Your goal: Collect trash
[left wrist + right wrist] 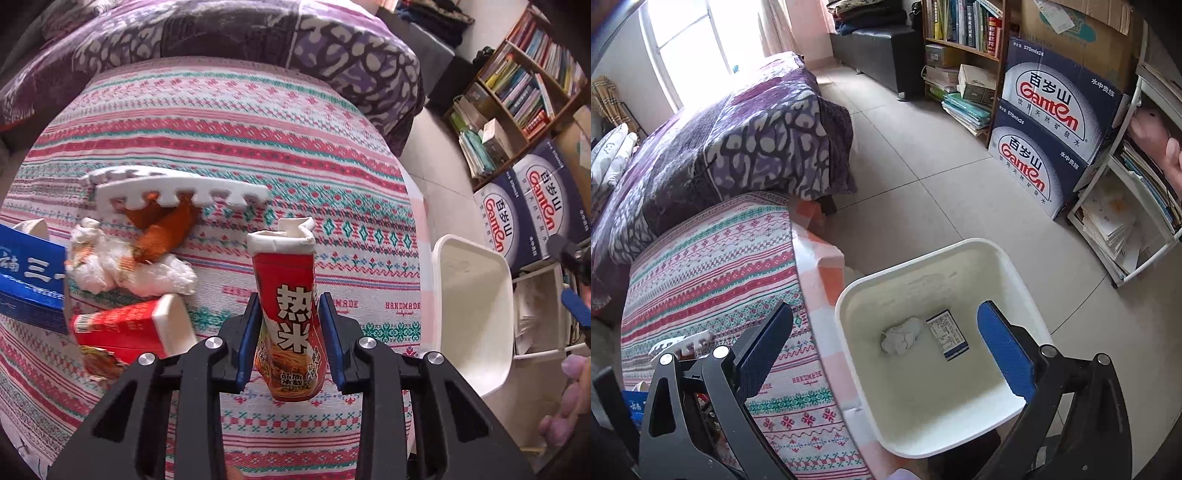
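Note:
My left gripper (288, 317) is shut on a crushed red paper noodle cup (286, 302) and holds it above the patterned tablecloth (229, 122). On the cloth to the left lie crumpled white tissues (122, 266), an orange peel (162, 232), a white foam strip (177, 188), a red box (129, 328) and a blue box (29, 277). My right gripper (886, 343) is open and empty above the white trash bin (849, 295), which holds a crumpled tissue (901, 334) and a small blue-and-white box (947, 334). The bin also shows in the left wrist view (476, 295) at the table's right.
A purple patterned sofa cover (738, 136) lies behind the table. Stacked water cartons (1045, 129), a bookshelf (964, 33) and a white shelf of papers (1123, 221) stand on the tiled floor (916, 184) to the right.

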Tool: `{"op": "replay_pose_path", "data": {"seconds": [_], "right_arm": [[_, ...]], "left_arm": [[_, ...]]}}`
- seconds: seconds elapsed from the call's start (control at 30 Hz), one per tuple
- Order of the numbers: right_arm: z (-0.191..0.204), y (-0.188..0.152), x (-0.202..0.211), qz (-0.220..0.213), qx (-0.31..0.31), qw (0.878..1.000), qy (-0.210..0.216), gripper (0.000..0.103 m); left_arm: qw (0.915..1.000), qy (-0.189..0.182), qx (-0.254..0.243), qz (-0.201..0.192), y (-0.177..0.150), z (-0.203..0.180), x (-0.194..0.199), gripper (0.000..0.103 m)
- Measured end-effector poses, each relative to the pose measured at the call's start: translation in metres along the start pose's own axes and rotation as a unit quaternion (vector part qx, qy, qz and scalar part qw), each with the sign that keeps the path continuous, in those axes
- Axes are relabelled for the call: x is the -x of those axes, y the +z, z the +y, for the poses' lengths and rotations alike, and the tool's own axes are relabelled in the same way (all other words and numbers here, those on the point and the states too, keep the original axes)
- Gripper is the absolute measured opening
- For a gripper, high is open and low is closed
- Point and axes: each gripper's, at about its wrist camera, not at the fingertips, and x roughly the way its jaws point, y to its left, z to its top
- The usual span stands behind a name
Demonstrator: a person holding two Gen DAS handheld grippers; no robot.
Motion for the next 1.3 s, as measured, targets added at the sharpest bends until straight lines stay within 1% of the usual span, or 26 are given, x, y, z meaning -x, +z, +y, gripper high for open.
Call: {"op": "replay_pose_path", "data": {"seconds": [0.1, 0.17, 0.27, 0.33, 0.43, 0.5, 0.57, 0.6, 0.63, 0.7, 0.77, 0.83, 0.87, 0.97, 1.03, 1.1, 1.13, 1.23, 1.27, 1.3], "right_arm": [[0.024, -0.01, 0.0, 0.009, 0.02, 1.0, 0.017, 0.096], [0.041, -0.018, 0.001, 0.015, 0.035, 0.999, 0.028, 0.096], [0.071, -0.034, 0.003, 0.023, 0.069, 0.996, 0.045, 0.096], [0.095, -0.048, 0.002, 0.036, 0.096, 0.993, 0.065, 0.096], [0.132, -0.074, 0.002, 0.06, 0.138, 0.983, 0.101, 0.096], [0.157, -0.093, 0.005, 0.066, 0.169, 0.976, 0.121, 0.096], [0.181, -0.113, 0.012, 0.065, 0.207, 0.965, 0.149, 0.096], [0.194, -0.121, 0.016, 0.063, 0.239, 0.956, 0.157, 0.096], [0.206, -0.128, 0.022, 0.054, 0.277, 0.945, 0.163, 0.096], [0.227, -0.14, 0.03, 0.028, 0.357, 0.919, 0.166, 0.096], [0.244, -0.15, 0.034, 0.014, 0.453, 0.874, 0.176, 0.096], [0.253, -0.161, 0.035, -0.007, 0.538, 0.823, 0.181, 0.096], [0.257, -0.166, 0.033, -0.009, 0.571, 0.8, 0.183, 0.096], [0.272, -0.177, 0.024, 0.009, 0.637, 0.75, 0.175, 0.096], [0.282, -0.187, 0.019, 0.012, 0.682, 0.714, 0.16, 0.096], [0.29, -0.197, 0.013, 0.014, 0.715, 0.683, 0.146, 0.096], [0.293, -0.2, 0.011, 0.015, 0.723, 0.675, 0.145, 0.096], [0.301, -0.208, -0.002, 0.02, 0.741, 0.658, 0.133, 0.095], [0.302, -0.212, -0.007, 0.017, 0.749, 0.65, 0.126, 0.094], [0.302, -0.216, -0.011, 0.016, 0.755, 0.644, 0.12, 0.088]], "left_arm": [[0.9991, 0.004, 0.017, -0.04, 0.007, 0.028, 0.038, 0.031], [0.9966, 0.01, 0.034, -0.074, 0.013, 0.052, 0.066, 0.031], [0.991, 0.04, 0.06, -0.113, 0.018, 0.089, 0.101, 0.031], [0.9861, 0.054, 0.082, -0.134, 0.016, 0.113, 0.122, 0.032], [0.9803, 0.046, 0.124, -0.146, 0.017, 0.147, 0.143, 0.032], [0.9768, 0.04, 0.145, -0.152, 0.015, 0.164, 0.154, 0.032], [0.9738, 0.039, 0.157, -0.16, 0.011, 0.176, 0.166, 0.032], [0.9726, 0.042, 0.159, -0.164, 0.01, 0.181, 0.171, 0.032], [0.9714, 0.046, 0.161, -0.168, 0.008, 0.187, 0.177, 0.033], [0.9692, 0.049, 0.166, -0.175, 0.004, 0.197, 0.187, 0.033], [0.968, 0.043, 0.172, -0.178, 0.001, 0.206, 0.195, 0.034], [0.966, 0.038, 0.179, -0.183, -0.001, 0.213, 0.202, 0.034], [0.9652, 0.036, 0.181, -0.185, -0.002, 0.216, 0.205, 0.034], [0.9646, 0.032, 0.183, -0.187, -0.002, 0.22, 0.209, 0.035], [0.9649, 0.03, 0.183, -0.186, -0.001, 0.221, 0.209, 0.035], [0.9649, 0.029, 0.184, -0.185, -0.003, 0.222, 0.209, 0.035], [0.965, 0.028, 0.185, -0.184, -0.003, 0.222, 0.209, 0.035], [0.9658, 0.029, 0.184, -0.181, -0.003, 0.222, 0.207, 0.035], [0.9664, 0.029, 0.182, -0.179, -0.004, 0.223, 0.206, 0.035], [0.9669, 0.03, 0.181, -0.177, -0.004, 0.223, 0.205, 0.035]]}}
